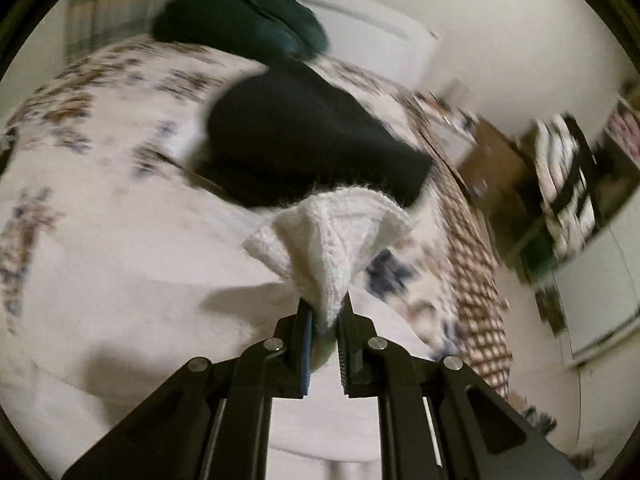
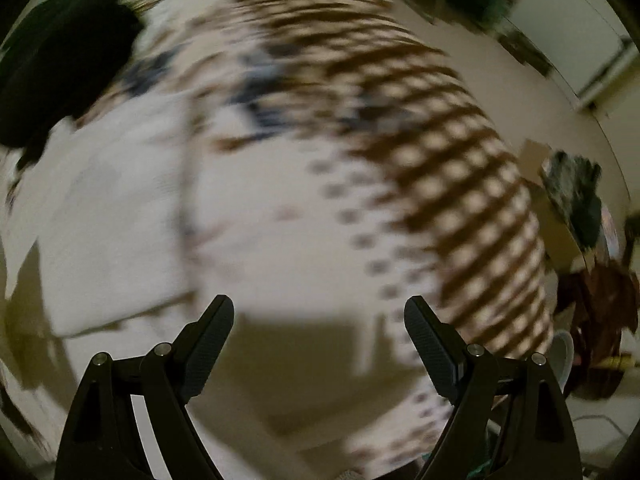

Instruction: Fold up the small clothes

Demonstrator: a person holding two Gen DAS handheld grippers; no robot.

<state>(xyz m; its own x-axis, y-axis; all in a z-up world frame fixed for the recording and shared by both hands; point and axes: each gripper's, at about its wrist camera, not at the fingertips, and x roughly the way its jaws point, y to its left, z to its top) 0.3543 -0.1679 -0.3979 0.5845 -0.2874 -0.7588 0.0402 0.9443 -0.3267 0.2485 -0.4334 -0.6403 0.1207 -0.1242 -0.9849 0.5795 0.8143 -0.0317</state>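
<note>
Both views were motion-blurred. The bed (image 1: 100, 208) carried a floral cover; its brown checked blanket (image 2: 460, 184) showed best in the right view. A dark garment (image 1: 312, 136) lay on the bed, a teal one (image 1: 244, 16) beyond, shapes unclear. Left gripper (image 1: 326, 312) was clamped on a white knit piece (image 1: 332, 232), lifted above the cover. Right gripper (image 2: 319, 312) hung wide apart, holding nothing.

Left wrist view: a knitted cloth (image 1: 332, 236) was pinched in the left gripper (image 1: 326, 312) above the bedspread (image 1: 100, 184); a folded garment (image 1: 312, 136) lay just behind it, another garment (image 1: 240, 20) farther back. Right wrist view: the right gripper (image 2: 319, 312) hung parted over the bedspread (image 2: 280, 208), a garment (image 2: 60, 60) at far left.
</note>
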